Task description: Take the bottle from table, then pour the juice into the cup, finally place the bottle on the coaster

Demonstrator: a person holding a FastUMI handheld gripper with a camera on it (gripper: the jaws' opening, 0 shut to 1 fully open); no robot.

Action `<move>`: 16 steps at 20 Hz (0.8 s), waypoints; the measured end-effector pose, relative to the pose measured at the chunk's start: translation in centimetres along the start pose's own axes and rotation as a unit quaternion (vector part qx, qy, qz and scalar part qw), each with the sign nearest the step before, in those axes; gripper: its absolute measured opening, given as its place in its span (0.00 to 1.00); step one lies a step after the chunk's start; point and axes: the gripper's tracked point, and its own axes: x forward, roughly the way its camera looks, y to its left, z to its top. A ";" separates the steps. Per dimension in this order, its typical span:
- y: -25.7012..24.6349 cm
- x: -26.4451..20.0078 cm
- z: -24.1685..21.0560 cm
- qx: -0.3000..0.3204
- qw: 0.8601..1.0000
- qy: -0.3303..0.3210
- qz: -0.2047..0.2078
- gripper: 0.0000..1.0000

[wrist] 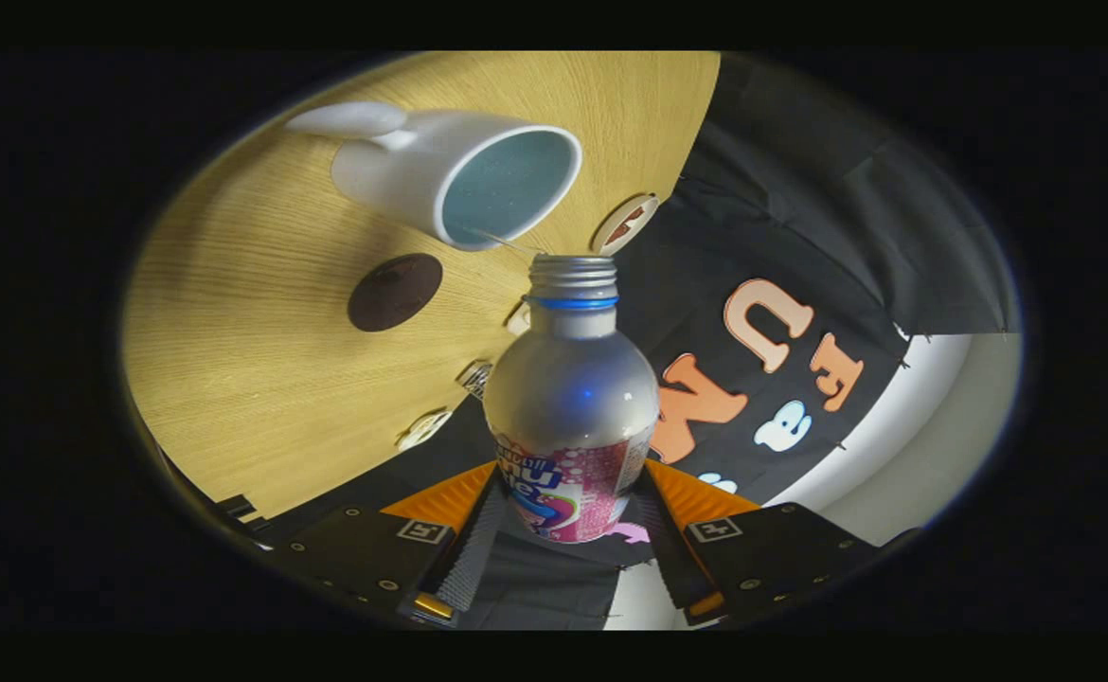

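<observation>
Nearest my camera were the jaws (568, 530), clamped on the lower body of the bottle (571, 407), one finger pressing each side of its printed pink-and-blue label. From my seat I saw the bottle standing straight out along the fingers, a silvery metal one with a rounded shoulder, a blue ring (573, 303) under the neck and a bare threaded mouth (573, 270) with no cap on it. The whole scene was rolled over hard, so the wooden bench (260, 379) ran up and across beyond the fingers like a slanted wall.

Just beyond the bottle's mouth was the white cup (455, 175), its opening facing my camera and its pale blue inside showing. Its handle (350, 120) stuck out on the side away from the bottle. The mouth of the bottle sat close under the cup's rim, and a thin pale streak (502, 243) ran between the two; I could not tell whether it was liquid or a glint.

On the bench, beside the cup and nearer to me, lay the round dark brown coaster (395, 292), flat and bare, well apart from the bottle's body. Along the bench's edge I made out several small pale tags (625, 223), one of them just beside the bottle's mouth, others lower down the edge; I could not tell what they were.
</observation>
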 end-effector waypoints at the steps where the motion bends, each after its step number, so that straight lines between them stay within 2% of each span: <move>1: 0.0 0.0 0.0 -0.001 1.000 0.000 0.000 0.76; 16: -0.5 -0.1 -0.1 -0.015 1.000 0.006 -0.014 0.76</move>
